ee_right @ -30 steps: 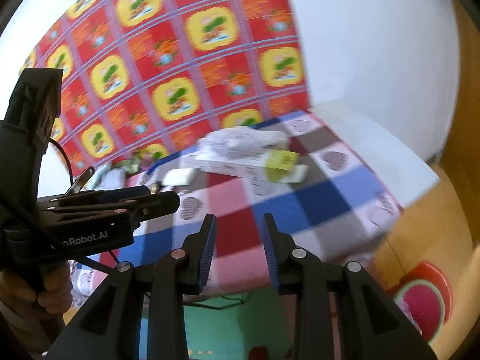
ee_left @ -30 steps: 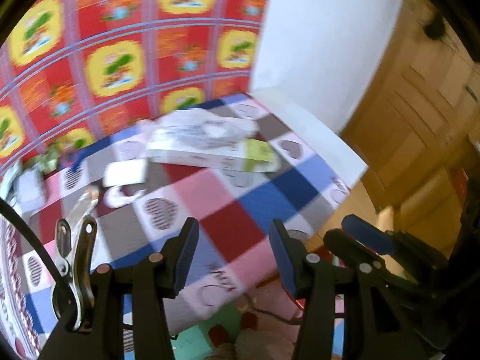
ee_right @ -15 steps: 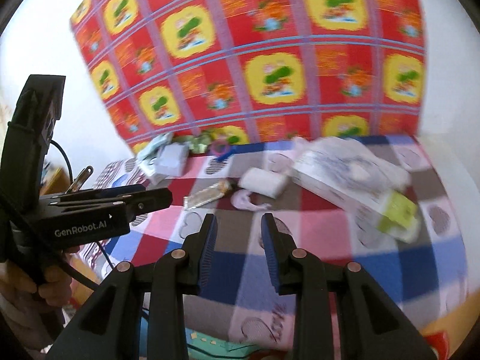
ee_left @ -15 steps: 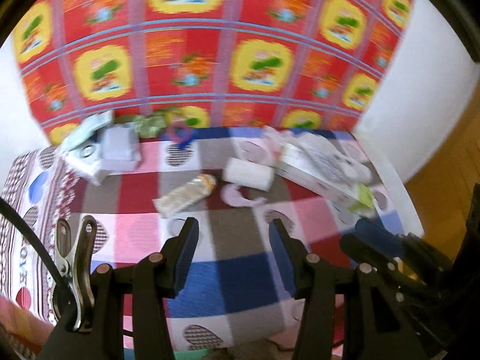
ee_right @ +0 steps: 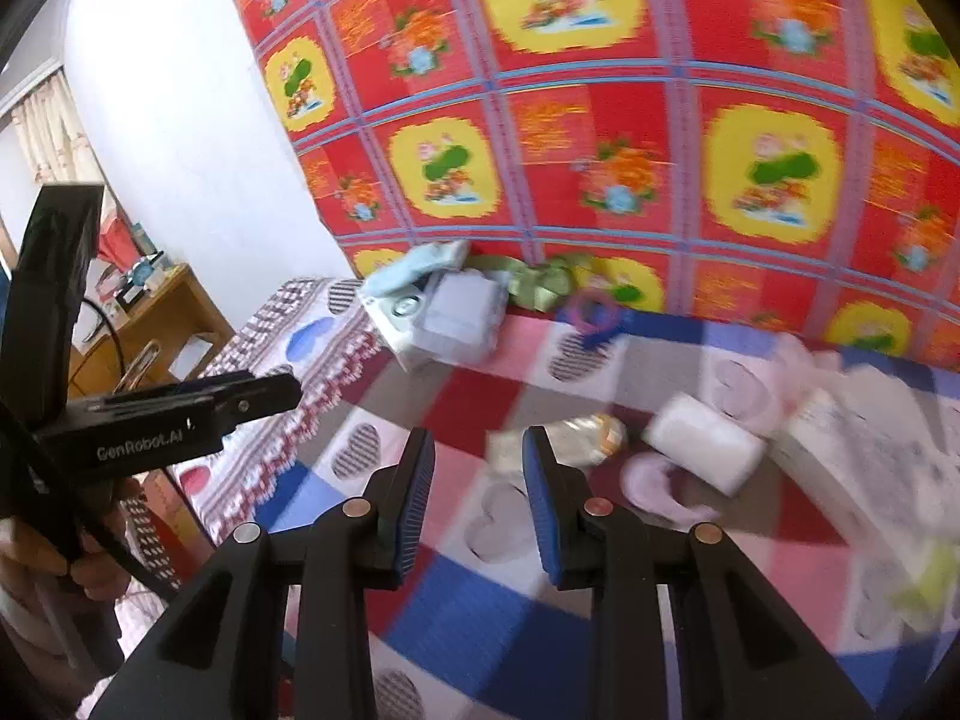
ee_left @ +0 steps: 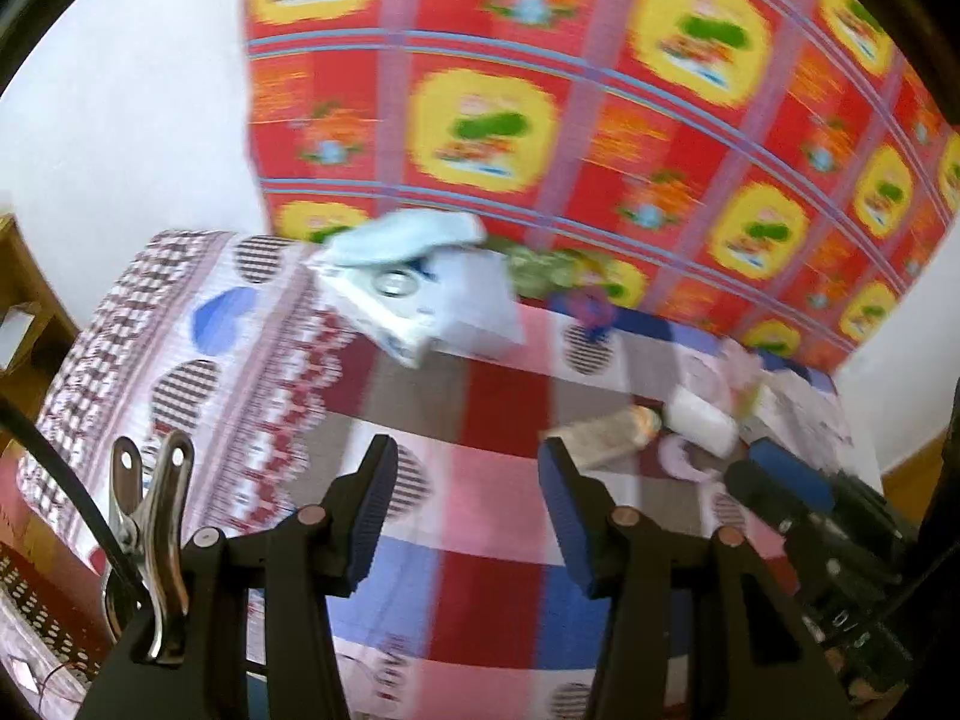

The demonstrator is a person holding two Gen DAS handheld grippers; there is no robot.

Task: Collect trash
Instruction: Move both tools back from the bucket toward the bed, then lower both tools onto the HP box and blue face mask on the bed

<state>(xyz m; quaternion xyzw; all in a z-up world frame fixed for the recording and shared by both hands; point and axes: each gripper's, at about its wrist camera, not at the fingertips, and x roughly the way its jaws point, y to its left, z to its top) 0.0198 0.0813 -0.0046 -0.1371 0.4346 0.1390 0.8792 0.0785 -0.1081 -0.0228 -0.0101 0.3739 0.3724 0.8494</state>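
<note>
On the checked bed cover lie a clear plastic bottle with an orange cap, a white roll and a pale pink curved scrap. The bottle and roll also show at the right of the left wrist view. My left gripper hangs open above the cover, nothing between its fingers. My right gripper is open too, its right finger just in front of the bottle. The right gripper's blue tip shows at the right of the left wrist view.
A white box with a light blue cloth and green wrapping sit at the back by the red and yellow patterned wall hanging. A long white printed box lies far right. A wooden shelf stands left of the bed.
Both views have swung left across the bed: the white box pile and the bed's left edge have come into view, and the long printed box has slid to the far right. Both grippers stayed open.
</note>
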